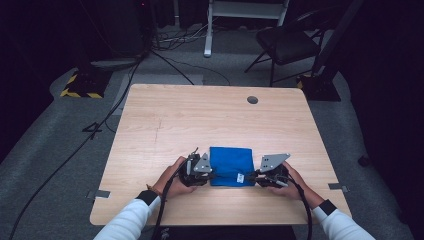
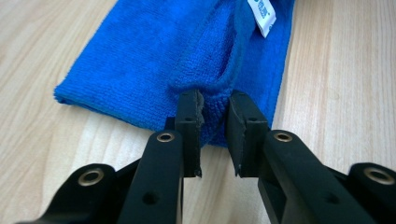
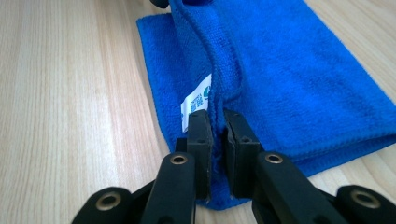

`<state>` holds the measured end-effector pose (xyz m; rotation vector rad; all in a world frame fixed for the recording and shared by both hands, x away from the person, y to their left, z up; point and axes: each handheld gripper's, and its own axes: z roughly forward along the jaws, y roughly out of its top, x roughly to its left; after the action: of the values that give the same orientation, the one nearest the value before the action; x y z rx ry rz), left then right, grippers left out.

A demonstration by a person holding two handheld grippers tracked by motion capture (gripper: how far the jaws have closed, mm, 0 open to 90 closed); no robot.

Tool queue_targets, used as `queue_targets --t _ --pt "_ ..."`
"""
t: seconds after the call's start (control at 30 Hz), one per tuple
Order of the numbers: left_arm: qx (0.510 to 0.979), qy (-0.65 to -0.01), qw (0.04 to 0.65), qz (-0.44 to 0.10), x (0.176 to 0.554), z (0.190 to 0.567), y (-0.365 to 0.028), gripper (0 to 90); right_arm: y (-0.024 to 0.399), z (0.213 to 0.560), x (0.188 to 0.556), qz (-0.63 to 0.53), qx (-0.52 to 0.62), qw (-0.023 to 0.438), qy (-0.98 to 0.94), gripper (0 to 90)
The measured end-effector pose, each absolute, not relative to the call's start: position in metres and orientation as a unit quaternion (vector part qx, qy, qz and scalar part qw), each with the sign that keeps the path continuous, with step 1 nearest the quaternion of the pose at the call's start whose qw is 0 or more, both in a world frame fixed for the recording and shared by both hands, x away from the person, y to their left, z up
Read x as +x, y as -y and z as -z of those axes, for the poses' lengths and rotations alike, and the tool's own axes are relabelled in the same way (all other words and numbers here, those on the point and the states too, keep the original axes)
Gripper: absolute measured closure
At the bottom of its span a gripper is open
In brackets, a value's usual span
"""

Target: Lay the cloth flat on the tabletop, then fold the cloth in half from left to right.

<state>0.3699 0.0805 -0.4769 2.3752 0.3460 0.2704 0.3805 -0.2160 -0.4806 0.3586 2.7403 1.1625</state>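
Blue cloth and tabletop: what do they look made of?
Blue cloth: looks like microfibre terry, matte with a short looped pile, stitched hem and a white sewn-in tag. Table: pale wood-grain surface, smooth with low sheen, probably laminate rather than solid wood; the grain alone can't settle that.

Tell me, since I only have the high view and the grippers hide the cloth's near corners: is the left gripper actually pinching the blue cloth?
Observer: Yes. In the left gripper view the left gripper has a raised fold of the blue cloth between its pads.
Operator: And the right one?
Observer: The right gripper is shut on a cloth edge, right beside the white label.
Operator: Is the cloth flat?
Observer: No, a ridge of fabric runs up from the right gripper's jaws; the rest lies folded on the table.
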Motion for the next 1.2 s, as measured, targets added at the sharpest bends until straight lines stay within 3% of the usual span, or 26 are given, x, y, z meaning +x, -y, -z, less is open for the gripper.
queue_targets --t 1.2 --pt "0.931 -0.123 0.330 -0.096 0.356 0.486 -0.081 71.7 0.225 0.486 0.371 -0.378 0.125 0.075 -0.914 80.5"
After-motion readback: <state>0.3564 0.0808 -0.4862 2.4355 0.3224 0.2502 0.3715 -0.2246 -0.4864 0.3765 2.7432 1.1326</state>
